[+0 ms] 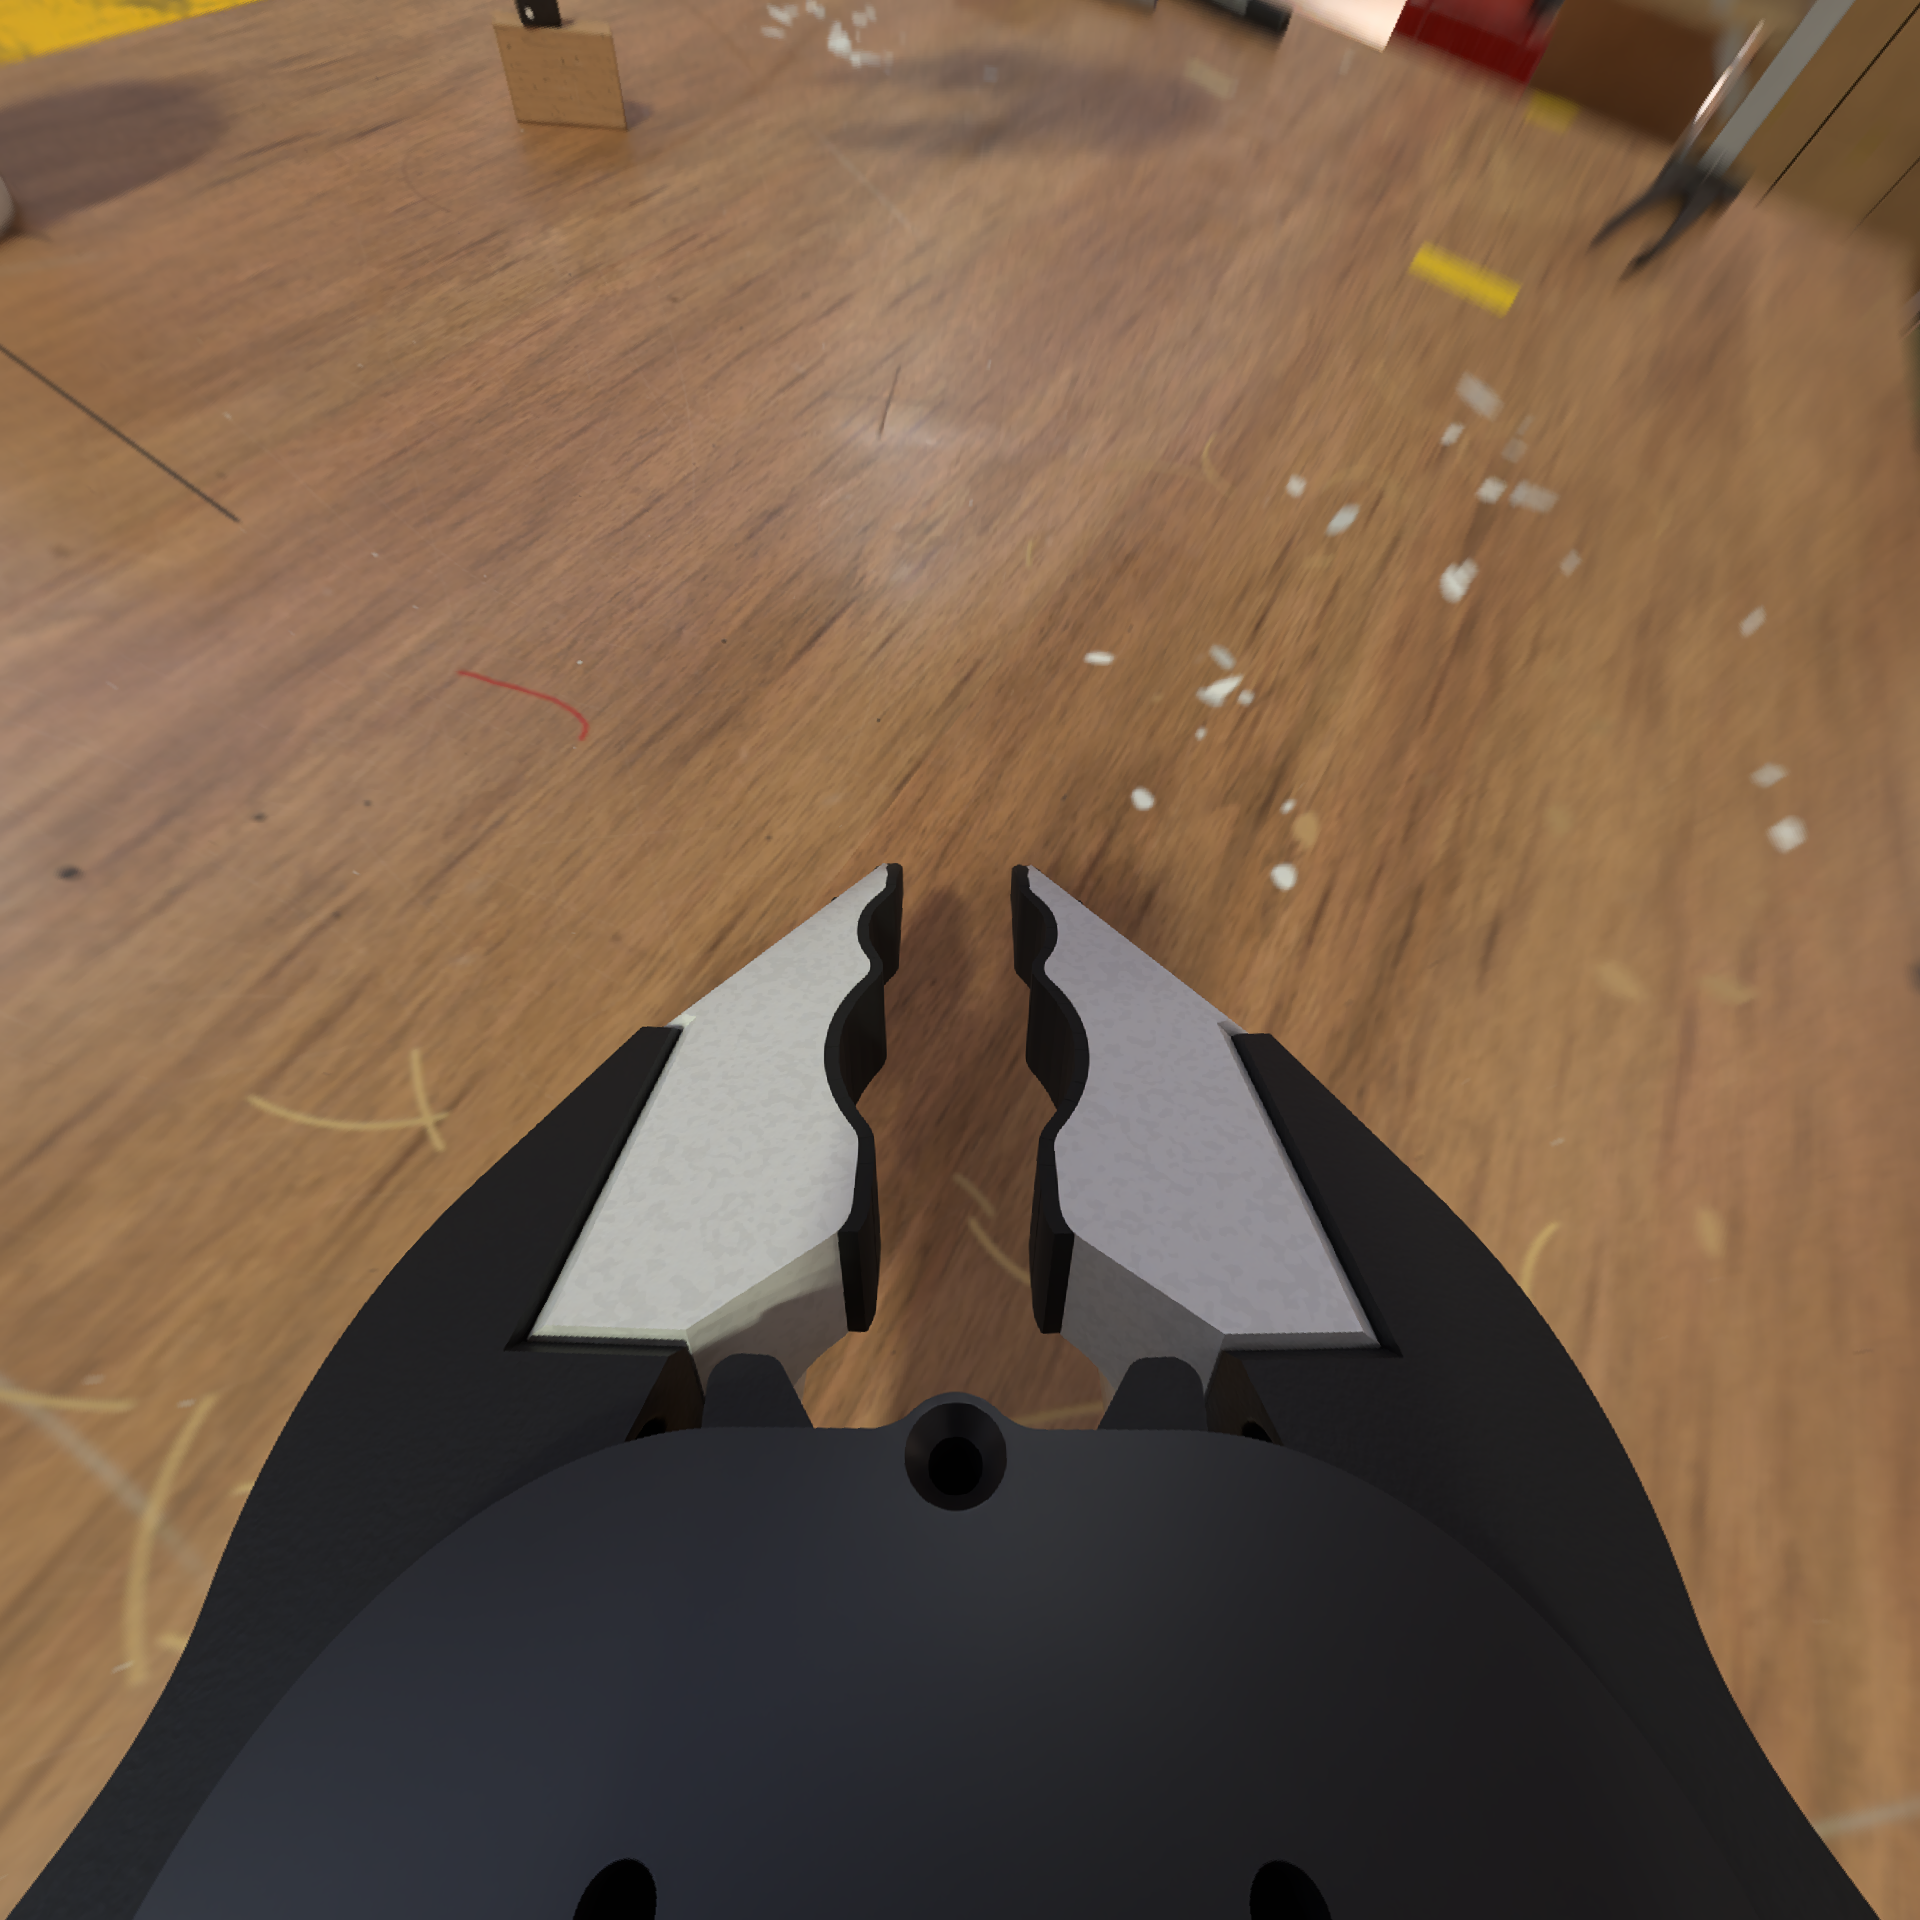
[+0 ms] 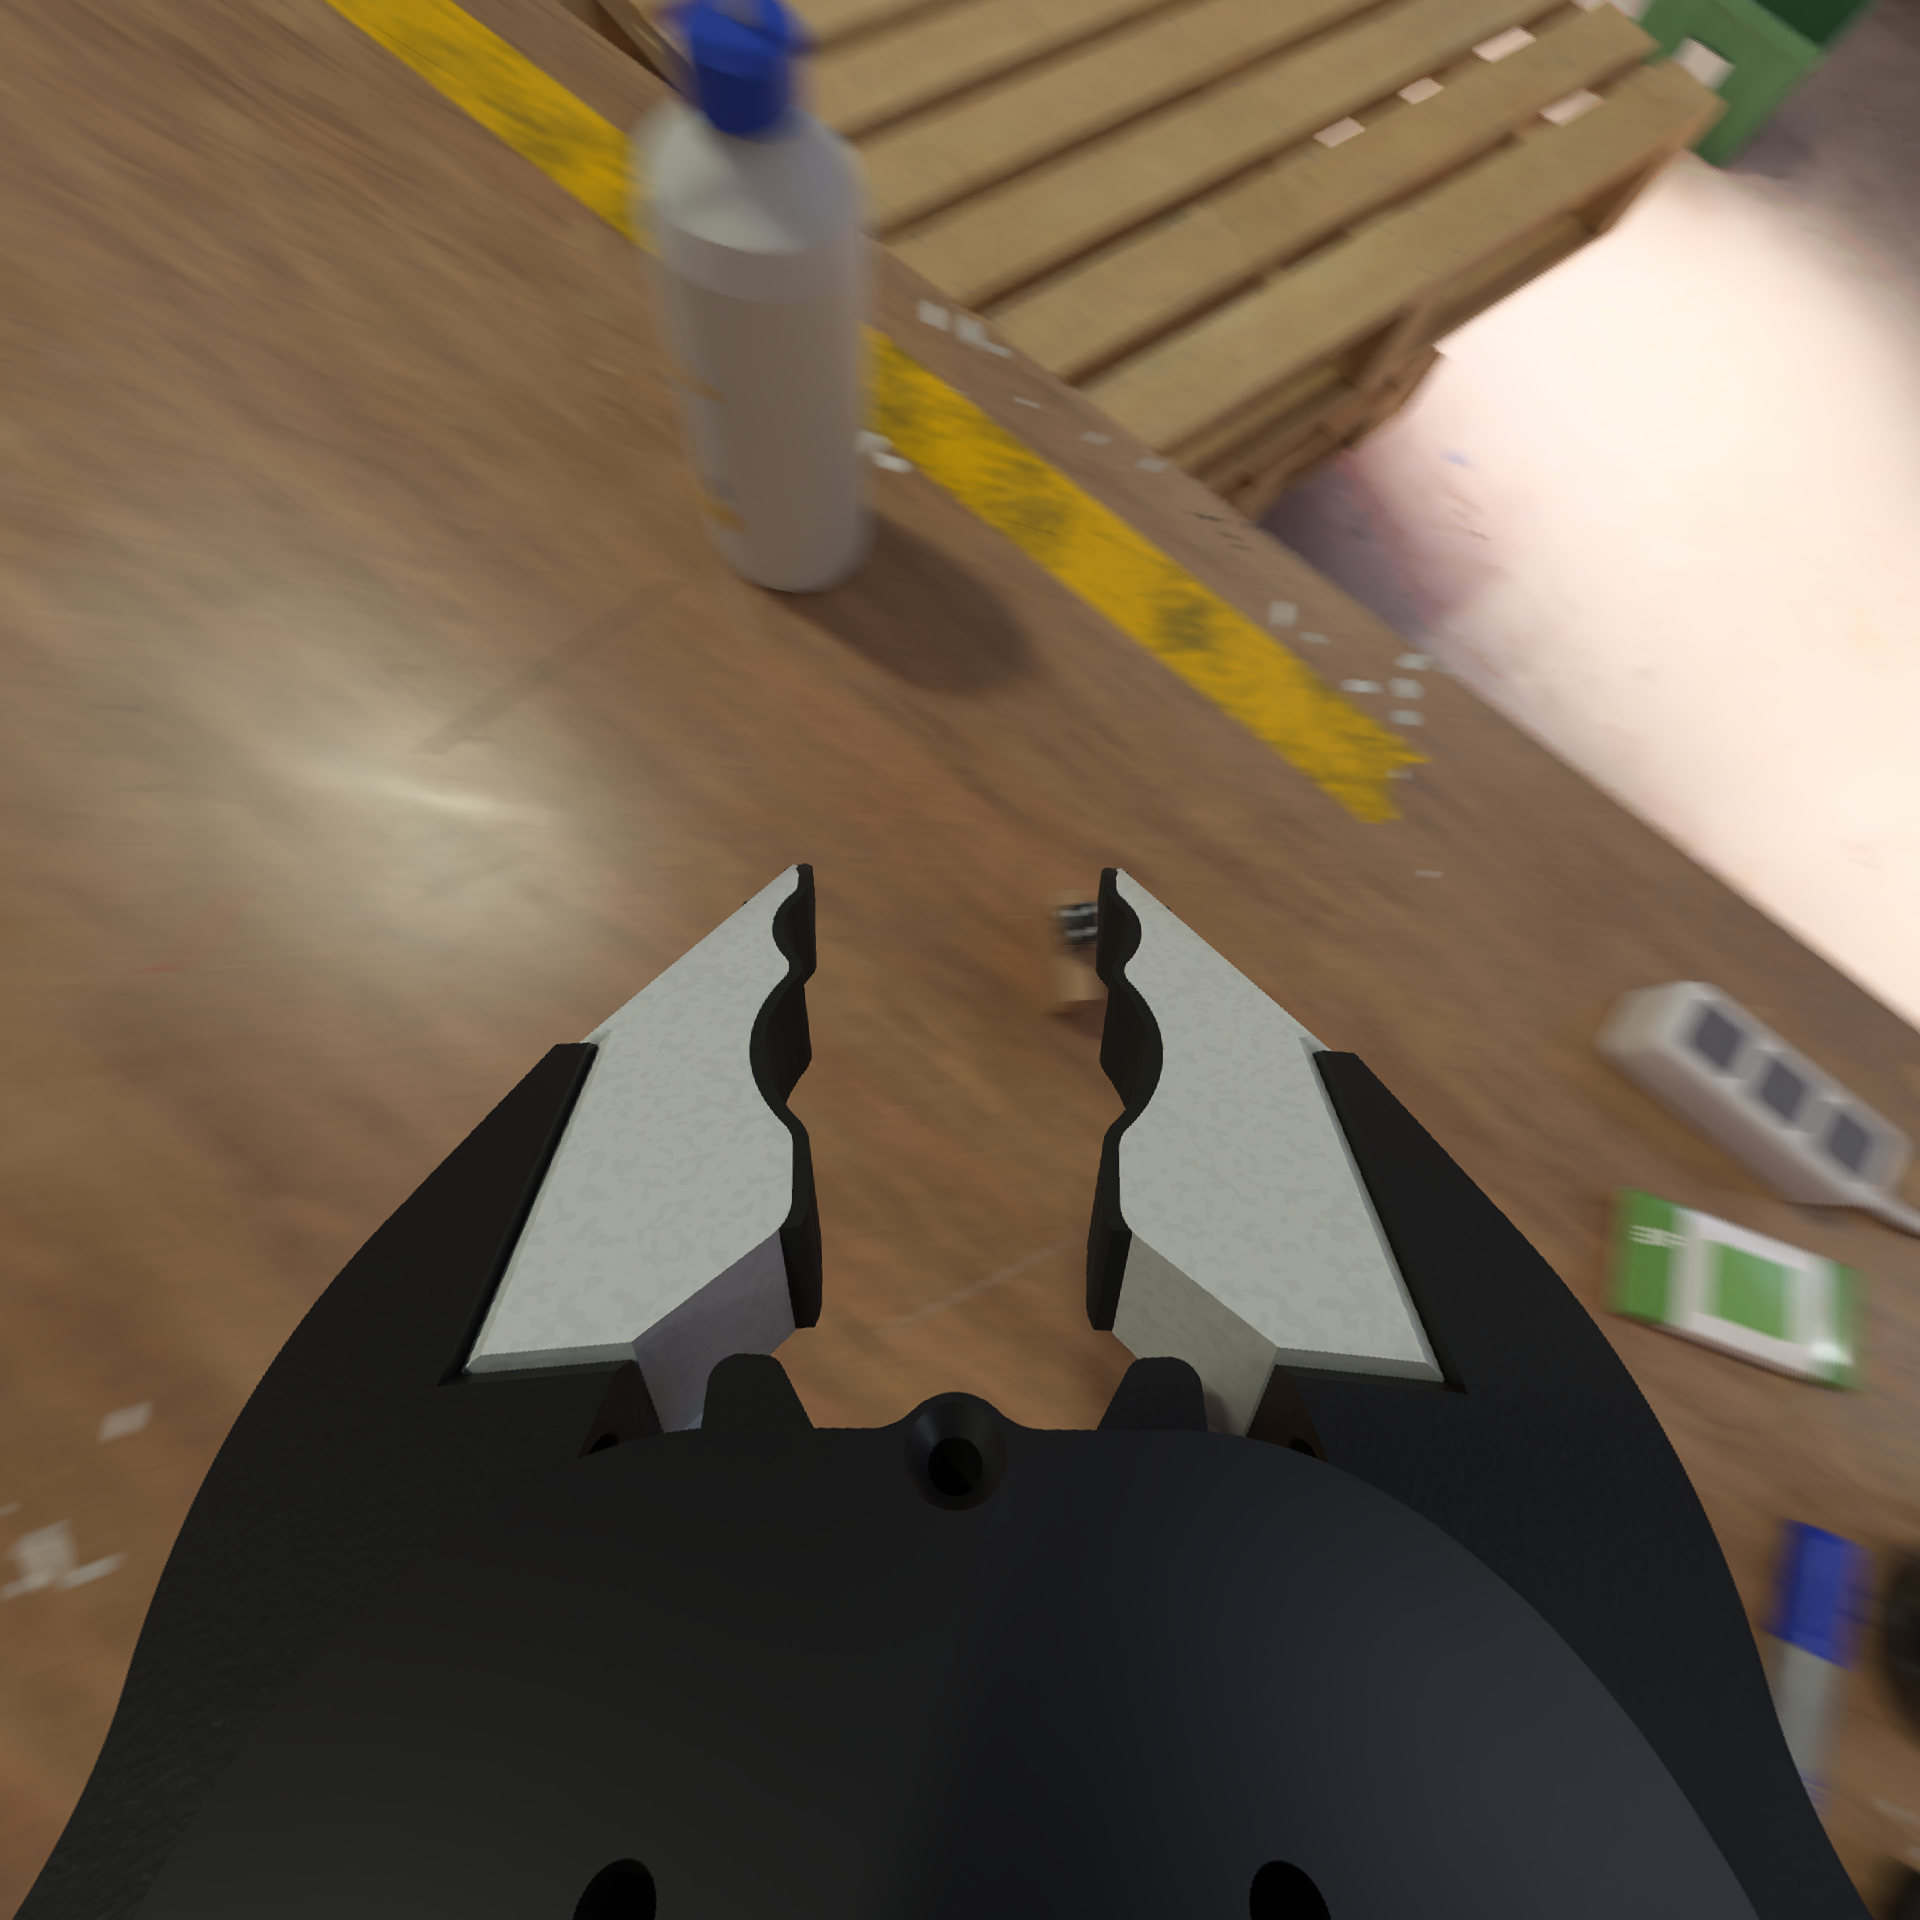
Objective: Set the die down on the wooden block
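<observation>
A small light wooden block stands far off at the top of the left wrist view, with a black die on its top, cut by the frame edge. My left gripper is open by a narrow gap, empty, low over the table and far from the block. In the right wrist view the block and the dark, blurred die on it show just inside the right fingertip, partly hidden by that finger. My right gripper is open wide and empty.
A white bottle with a blue cap stands ahead of the right gripper beside a yellow tape strip. A power strip, a green box and a marker lie right. A dark tool lies far right.
</observation>
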Tool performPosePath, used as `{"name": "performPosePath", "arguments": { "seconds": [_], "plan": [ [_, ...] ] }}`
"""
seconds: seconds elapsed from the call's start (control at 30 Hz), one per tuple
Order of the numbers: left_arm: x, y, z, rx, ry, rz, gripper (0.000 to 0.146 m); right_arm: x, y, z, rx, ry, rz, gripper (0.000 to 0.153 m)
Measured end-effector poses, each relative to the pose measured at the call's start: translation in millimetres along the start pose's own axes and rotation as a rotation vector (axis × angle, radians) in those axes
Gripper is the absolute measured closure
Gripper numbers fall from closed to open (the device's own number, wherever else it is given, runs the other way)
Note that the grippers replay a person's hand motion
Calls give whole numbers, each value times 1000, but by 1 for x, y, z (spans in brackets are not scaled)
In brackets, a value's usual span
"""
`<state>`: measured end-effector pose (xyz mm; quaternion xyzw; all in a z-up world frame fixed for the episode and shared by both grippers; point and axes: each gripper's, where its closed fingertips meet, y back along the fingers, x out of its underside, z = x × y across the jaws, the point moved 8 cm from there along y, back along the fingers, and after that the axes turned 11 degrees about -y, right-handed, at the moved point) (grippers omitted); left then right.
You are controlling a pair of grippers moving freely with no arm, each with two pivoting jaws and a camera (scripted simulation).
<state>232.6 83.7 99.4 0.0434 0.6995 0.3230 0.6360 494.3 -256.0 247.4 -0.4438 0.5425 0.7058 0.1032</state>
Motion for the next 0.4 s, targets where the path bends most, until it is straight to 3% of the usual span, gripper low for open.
{"name": "performPosePath", "arguments": {
  "seconds": [0.1, 0.23, 0.4],
  "plan": [
    [-3, -5, -9, -57, -148, 95, 125, 32, 24, 76, -252, -47, -46, 98],
    [-7, -11, -18, -156, -354, 218, 125, 78, 22, 174, -647, -76, -104, 99],
    [-7, -19, -27, -272, -586, 349, 125, 92, 2, 241, -1085, -205, 24, 99]
  ]
}}
